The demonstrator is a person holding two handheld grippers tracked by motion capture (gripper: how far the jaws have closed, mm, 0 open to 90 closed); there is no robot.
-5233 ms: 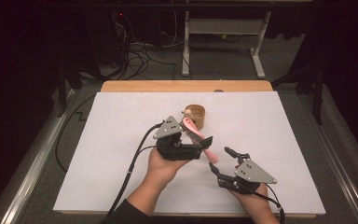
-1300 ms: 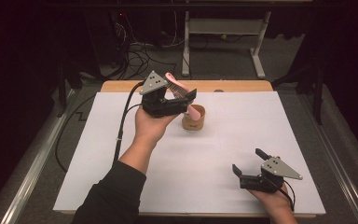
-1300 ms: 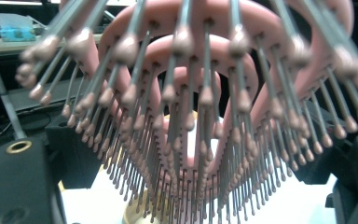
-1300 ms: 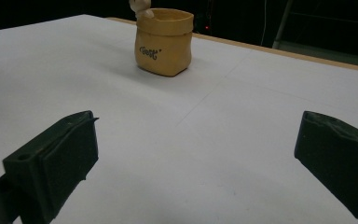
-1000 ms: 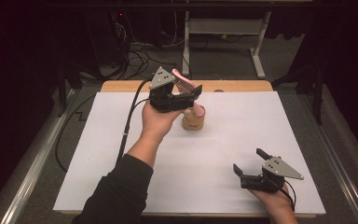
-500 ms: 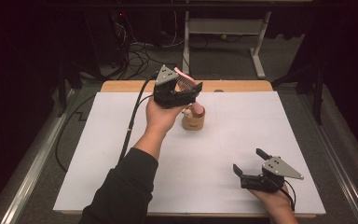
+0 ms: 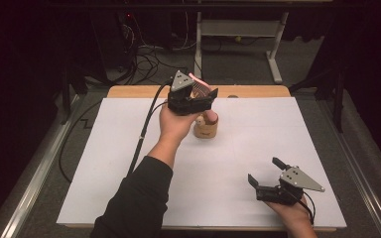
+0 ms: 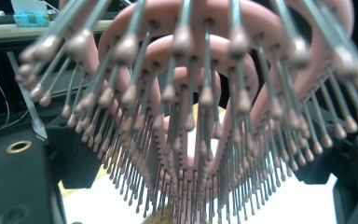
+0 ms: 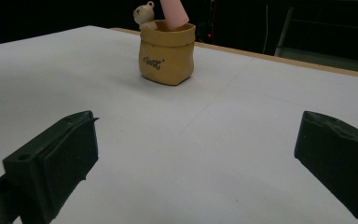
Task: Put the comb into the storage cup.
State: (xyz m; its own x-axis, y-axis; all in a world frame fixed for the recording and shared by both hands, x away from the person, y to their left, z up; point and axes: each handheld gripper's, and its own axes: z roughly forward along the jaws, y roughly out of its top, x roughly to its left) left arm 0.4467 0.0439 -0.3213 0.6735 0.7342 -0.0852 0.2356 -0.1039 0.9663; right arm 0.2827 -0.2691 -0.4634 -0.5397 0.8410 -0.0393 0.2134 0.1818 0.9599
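Since five seconds back: left gripper [image 7: 198, 101] carried from table centre toward 12 o'clock, brush [image 7: 201, 85] with it; during the last second, lowered slightly over the pot [image 7: 206, 128]. Right gripper [image 7: 270, 177] unmoved near 5 o'clock.

Left gripper: held above the pot, jaws clamped on the pink brush head; bristles [image 8: 186, 140] fanned close before the left gripper view, pink frame behind them, black jaws at either lower corner.

Brush: handle [image 9: 174, 13] angled down into the pot mouth, tip below the rim, seen in the right gripper view.

Pot: tan, sack-shaped, upright on the white sheet [image 7: 129, 163] just short of the wooden edge [image 7: 258, 91] at 12 o'clock; small bear figure [image 9: 144, 17] at its rim, lettering on its side.

Right gripper: resting low over the sheet, well apart from the pot, jaws wide apart with nothing between.
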